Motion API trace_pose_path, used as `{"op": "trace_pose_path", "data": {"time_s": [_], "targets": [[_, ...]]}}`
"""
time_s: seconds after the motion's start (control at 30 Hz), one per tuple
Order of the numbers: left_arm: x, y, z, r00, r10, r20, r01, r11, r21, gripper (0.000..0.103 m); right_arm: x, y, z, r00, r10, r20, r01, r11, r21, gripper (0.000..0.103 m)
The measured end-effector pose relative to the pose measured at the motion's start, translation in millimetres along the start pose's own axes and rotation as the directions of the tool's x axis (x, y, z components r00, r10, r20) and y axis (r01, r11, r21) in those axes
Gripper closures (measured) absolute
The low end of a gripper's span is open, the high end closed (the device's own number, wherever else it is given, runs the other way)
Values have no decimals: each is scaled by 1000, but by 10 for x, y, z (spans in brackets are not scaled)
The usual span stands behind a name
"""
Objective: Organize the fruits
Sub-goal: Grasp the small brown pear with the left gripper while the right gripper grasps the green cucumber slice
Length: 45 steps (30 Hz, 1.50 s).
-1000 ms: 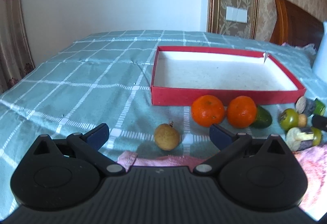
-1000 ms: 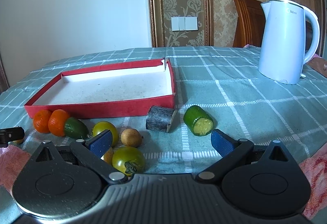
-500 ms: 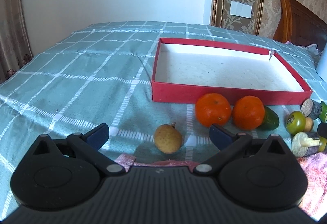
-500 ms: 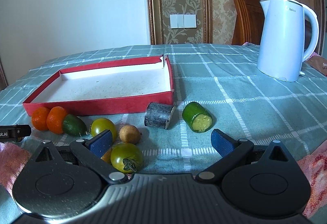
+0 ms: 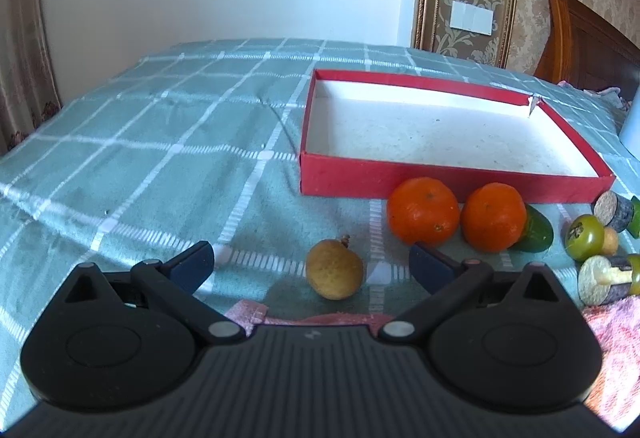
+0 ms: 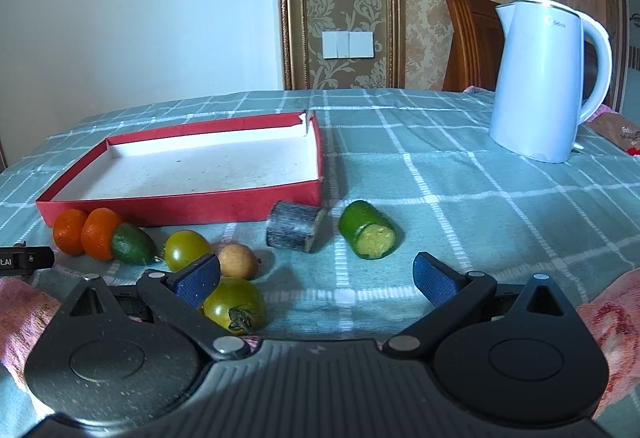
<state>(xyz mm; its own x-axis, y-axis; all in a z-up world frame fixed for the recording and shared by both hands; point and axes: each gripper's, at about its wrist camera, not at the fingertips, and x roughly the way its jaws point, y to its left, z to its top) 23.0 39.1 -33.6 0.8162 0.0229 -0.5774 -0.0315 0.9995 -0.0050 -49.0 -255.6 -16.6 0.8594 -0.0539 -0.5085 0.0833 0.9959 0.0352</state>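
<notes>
An empty red box (image 5: 384,182) (image 6: 180,208) lies on the green checked cloth. In front of it lie two oranges (image 5: 423,210) (image 5: 494,217) (image 6: 69,231), a dark green fruit (image 6: 132,249), two green tomatoes (image 6: 186,249) (image 6: 236,305), a brown longan (image 6: 238,261), a grey cut piece (image 6: 295,226) and a green cut piece (image 6: 367,230). My left gripper (image 5: 312,266) is open, with another brown longan (image 5: 334,270) between its fingertips. My right gripper (image 6: 316,276) is open and empty above the cloth, its left finger (image 6: 198,276) close to the near tomato.
A white kettle (image 6: 548,78) stands at the back right. A pink towel (image 6: 608,322) (image 5: 612,334) lies along the near edge. A wooden chair (image 6: 468,38) stands behind the table. The left gripper's tip (image 6: 24,261) shows at the left of the right wrist view.
The left gripper has risen and tilted down slightly, so the box looks more from above. The right gripper has barely shifted. Both stay open.
</notes>
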Motion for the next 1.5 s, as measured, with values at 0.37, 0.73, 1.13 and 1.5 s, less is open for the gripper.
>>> {"op": "trace_pose_path", "data": {"time_s": [0.37, 0.73, 1.13, 1.5], "targets": [[-7, -14, -11, 996, -84, 2, 84, 996, 23, 35, -80, -505, -83, 998, -58, 3, 57, 996, 66, 0], [-29, -89, -33, 990, -139, 14, 138, 988, 64, 67, -188, -248, -71, 985, 172, 17, -172, 985, 10, 7], [-23, -58, -58, 988, -152, 26, 150, 987, 61, 77, 86, -359, 107, 998, 56, -15, -56, 998, 27, 42], [-34, -36, -76, 986, -164, 42, 161, 985, 64, 78, 525, -276, 182, 998, 23, -63, -31, 993, -116, 69]]}}
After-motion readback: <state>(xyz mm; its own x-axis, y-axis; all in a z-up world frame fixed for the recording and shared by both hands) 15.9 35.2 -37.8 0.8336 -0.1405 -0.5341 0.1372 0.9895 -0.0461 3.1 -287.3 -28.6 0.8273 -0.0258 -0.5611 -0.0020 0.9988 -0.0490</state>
